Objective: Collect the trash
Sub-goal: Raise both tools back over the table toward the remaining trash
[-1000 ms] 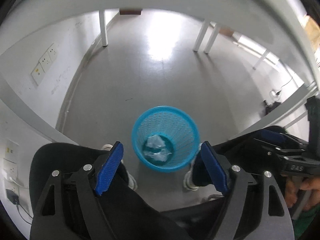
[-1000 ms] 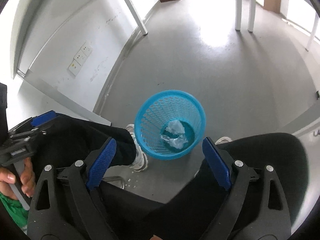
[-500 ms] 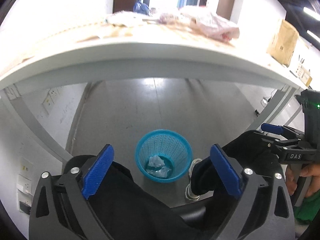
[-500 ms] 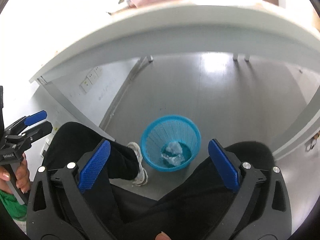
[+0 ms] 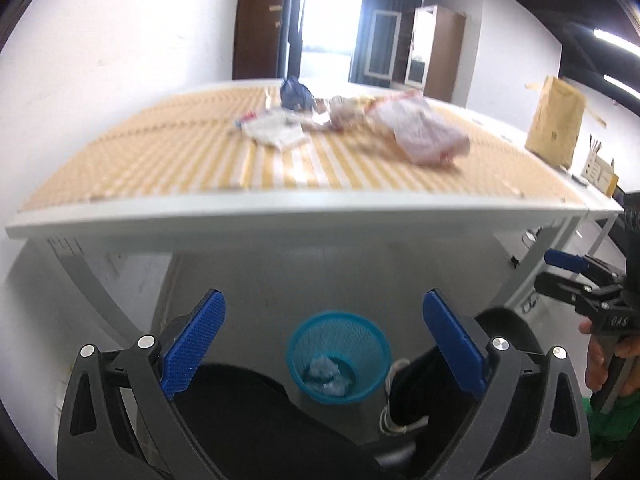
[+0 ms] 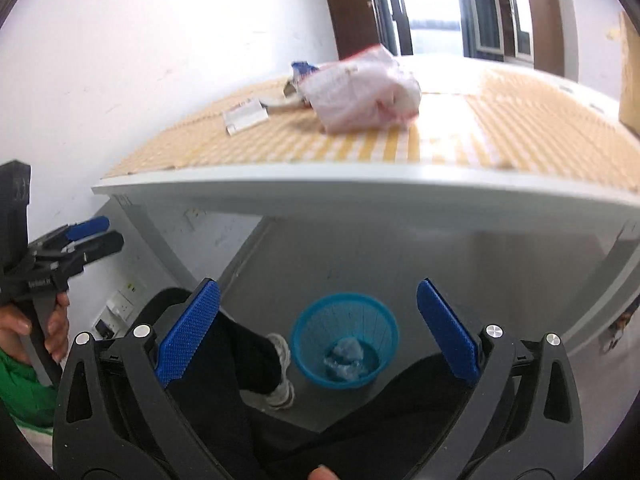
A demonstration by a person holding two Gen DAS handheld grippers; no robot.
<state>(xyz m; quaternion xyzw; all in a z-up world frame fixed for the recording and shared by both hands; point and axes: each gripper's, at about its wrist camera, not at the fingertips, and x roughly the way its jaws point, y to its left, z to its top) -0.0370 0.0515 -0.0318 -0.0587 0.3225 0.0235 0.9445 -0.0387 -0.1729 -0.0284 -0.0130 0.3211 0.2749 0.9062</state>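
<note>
Both tongs gape wide and empty — the left gripper (image 5: 322, 348) and right gripper (image 6: 318, 330) hang above one blue bin (image 5: 339, 356) on the floor, one clear wad inside. Go for the big pink bag (image 6: 362, 94) on the table (image 5: 280, 210) first, pinching a fold. About five scraps remain — blur prevents certainty.

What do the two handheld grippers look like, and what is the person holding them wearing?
Each is a black plastic frame with silver screw heads and two flat blue textured pads: the left gripper and the right gripper match. Seen side-on, each has a pistol-style handle with a grey trigger and white lettering on the body. The person wears a green sleeve, black trousers and white sneakers.
</note>
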